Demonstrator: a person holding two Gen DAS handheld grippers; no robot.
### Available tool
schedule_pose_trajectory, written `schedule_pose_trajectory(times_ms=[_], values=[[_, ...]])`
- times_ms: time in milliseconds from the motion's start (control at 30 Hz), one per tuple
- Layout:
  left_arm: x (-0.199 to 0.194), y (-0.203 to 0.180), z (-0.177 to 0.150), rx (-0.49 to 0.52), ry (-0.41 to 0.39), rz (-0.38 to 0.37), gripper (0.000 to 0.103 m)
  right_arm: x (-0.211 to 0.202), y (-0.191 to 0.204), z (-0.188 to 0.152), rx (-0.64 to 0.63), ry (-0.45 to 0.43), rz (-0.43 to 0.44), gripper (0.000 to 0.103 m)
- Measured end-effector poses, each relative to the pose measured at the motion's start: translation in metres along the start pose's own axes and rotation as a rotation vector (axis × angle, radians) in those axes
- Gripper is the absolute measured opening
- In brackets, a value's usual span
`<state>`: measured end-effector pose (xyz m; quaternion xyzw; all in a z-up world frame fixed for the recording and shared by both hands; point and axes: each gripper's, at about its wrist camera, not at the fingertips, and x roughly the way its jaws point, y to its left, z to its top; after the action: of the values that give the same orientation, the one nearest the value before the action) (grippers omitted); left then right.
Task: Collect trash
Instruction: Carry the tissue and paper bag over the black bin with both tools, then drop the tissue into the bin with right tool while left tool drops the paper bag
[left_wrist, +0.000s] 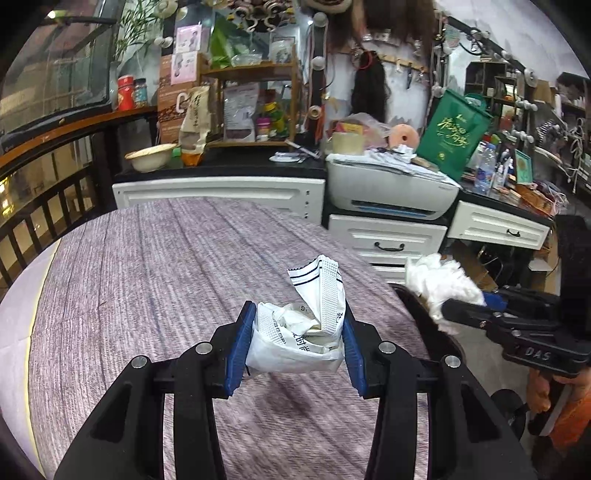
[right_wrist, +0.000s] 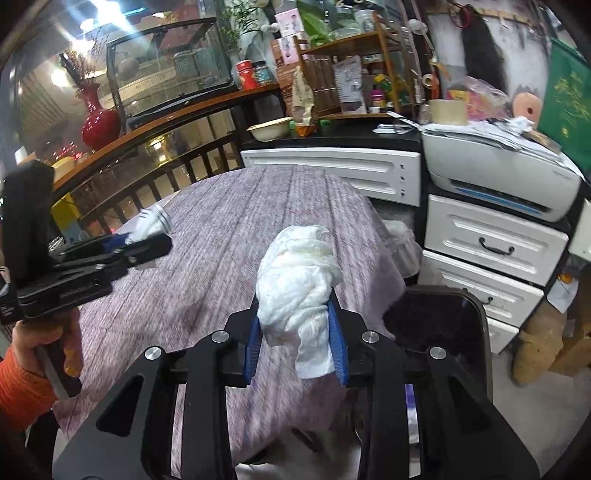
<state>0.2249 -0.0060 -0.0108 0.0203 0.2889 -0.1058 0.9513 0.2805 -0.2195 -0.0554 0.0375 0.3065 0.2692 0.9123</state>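
We hold a light, crushable wrapper (left_wrist: 299, 332) in the left gripper (left_wrist: 295, 339) and soft tissue (right_wrist: 299, 291) in the right gripper (right_wrist: 297, 341), both pinched mid-body, left of the bin (right_wrist: 461, 325).

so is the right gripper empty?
No, the right gripper is clamped on a crumpled white tissue wad, pinched between its blue pads beside the black bin.

Crumpled wrapper (left_wrist: 299, 328) in left gripper (left_wrist: 295, 334)

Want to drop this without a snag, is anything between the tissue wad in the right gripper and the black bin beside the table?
Nothing visible. The right gripper is shut on the tissue wad; the black bin sits open just to its right.
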Motion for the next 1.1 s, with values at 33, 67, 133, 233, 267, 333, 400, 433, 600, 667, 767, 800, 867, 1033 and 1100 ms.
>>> schedule_pose_trajectory(times_ms=[33, 67, 133, 233, 267, 333, 400, 433, 600, 667, 767, 800, 867, 1033, 1100], values=[[-0.002, -0.005, -0.001, 0.002, -0.007, -0.008, 0.044, -0.004, -0.006, -0.005, 0.015, -0.001, -0.007, 0.032], [-0.004, -0.013, -0.002, 0.006, -0.014, -0.024, 0.044, -0.007, -0.011, -0.010, 0.029, 0.000, -0.014, 0.032], [-0.005, -0.026, -0.003, 0.021, -0.019, -0.041, 0.044, -0.010, -0.020, -0.016, 0.056, 0.000, -0.029, 0.032], [-0.004, -0.046, -0.004, 0.024, -0.024, -0.083, 0.044, -0.016, -0.042, -0.029, 0.099, 0.002, -0.081, 0.032], [-0.003, -0.051, -0.004, 0.019, -0.024, -0.096, 0.044, -0.019, -0.045, -0.032, 0.105, 0.001, -0.097, 0.032], [-0.001, -0.062, -0.005, 0.009, -0.019, -0.130, 0.044, -0.022, -0.059, -0.041, 0.131, 0.004, -0.128, 0.032], [0.002, -0.074, -0.005, 0.004, -0.016, -0.162, 0.044, -0.022, -0.070, -0.047, 0.147, 0.011, -0.161, 0.032], [0.002, -0.079, -0.005, 0.006, -0.017, -0.172, 0.044, -0.021, -0.074, -0.050, 0.149, 0.015, -0.183, 0.032], [0.011, -0.108, -0.009, 0.029, -0.004, -0.217, 0.044, -0.008, -0.099, -0.068, 0.191, 0.067, -0.220, 0.032], [0.017, -0.116, -0.011, 0.033, 0.011, -0.231, 0.044, 0.003, -0.108, -0.073, 0.204, 0.093, -0.230, 0.032], [0.027, -0.127, -0.013, 0.034, 0.034, -0.246, 0.044, 0.022, -0.121, -0.080, 0.231, 0.125, -0.241, 0.033], [0.031, -0.130, -0.014, 0.036, 0.044, -0.251, 0.044, 0.031, -0.128, -0.083, 0.243, 0.144, -0.248, 0.033], [0.036, -0.134, -0.017, 0.035, 0.058, -0.259, 0.044, 0.044, -0.137, -0.088, 0.270, 0.165, -0.257, 0.033], [0.049, -0.145, -0.022, 0.035, 0.094, -0.273, 0.044, 0.073, -0.156, -0.107, 0.328, 0.220, -0.278, 0.052], [0.052, -0.147, -0.024, 0.031, 0.105, -0.279, 0.044, 0.078, -0.160, -0.116, 0.342, 0.235, -0.287, 0.058]])
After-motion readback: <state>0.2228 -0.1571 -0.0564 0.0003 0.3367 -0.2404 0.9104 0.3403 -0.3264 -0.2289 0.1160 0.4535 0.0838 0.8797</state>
